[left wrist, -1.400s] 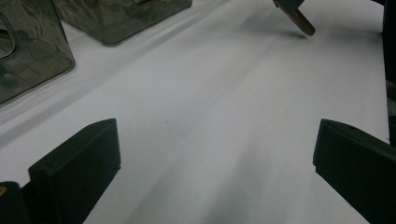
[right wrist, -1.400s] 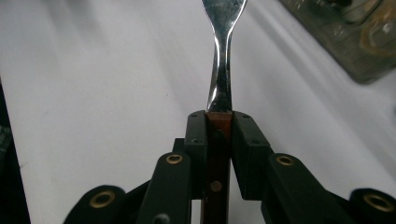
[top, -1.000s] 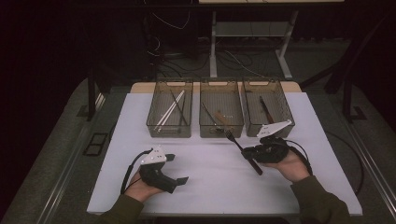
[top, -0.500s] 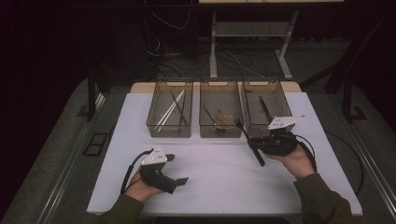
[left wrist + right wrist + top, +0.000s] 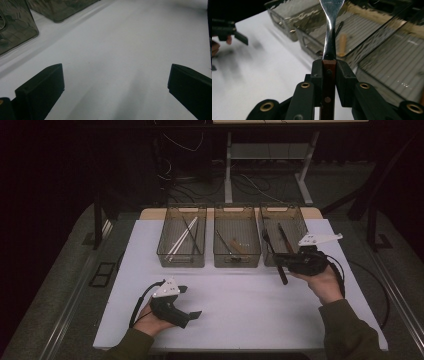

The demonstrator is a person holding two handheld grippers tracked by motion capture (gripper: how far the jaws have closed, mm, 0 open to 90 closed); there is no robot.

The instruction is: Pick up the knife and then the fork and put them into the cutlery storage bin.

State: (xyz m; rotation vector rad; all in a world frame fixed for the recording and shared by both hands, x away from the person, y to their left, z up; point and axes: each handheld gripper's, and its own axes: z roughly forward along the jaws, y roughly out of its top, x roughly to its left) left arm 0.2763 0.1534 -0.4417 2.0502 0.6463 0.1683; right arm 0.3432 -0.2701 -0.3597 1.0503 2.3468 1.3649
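Right gripper view looks along the right hand-held gripper [image 5: 329, 72], whose two black jaws are clamped on the brown wooden handle of a piece of cutlery [image 5: 331, 30]. The handle shows two metal rivets, and a bright metal neck rises out of the jaws, widening toward the top edge of the view, so the working end cannot be told. Behind it lie smoky clear bins with ribbed floors, and the middle bin [image 5: 352, 32] holds a short brown stick.

From the high view, the right hand-held gripper [image 5: 280, 262] sits in the person's right hand at the right side of the white counter [image 5: 250, 305], with the cutlery [image 5: 274, 257] slanting across the near edge of the right bin [image 5: 282, 232], its upper end over the bin and its dark handle end sticking out below the jaws over the counter. That bin already holds dark-handled pieces. The middle bin [image 5: 236, 237] carries a few thin utensils, and the left bin [image 5: 182, 237] holds pale and dark sticks.

The left hand-held gripper [image 5: 192, 315] rests low on the counter near the front edge, well apart from the bins. In the left gripper view its jaws stand wide apart with nothing between them, bare counter [image 5: 120, 55] ahead.
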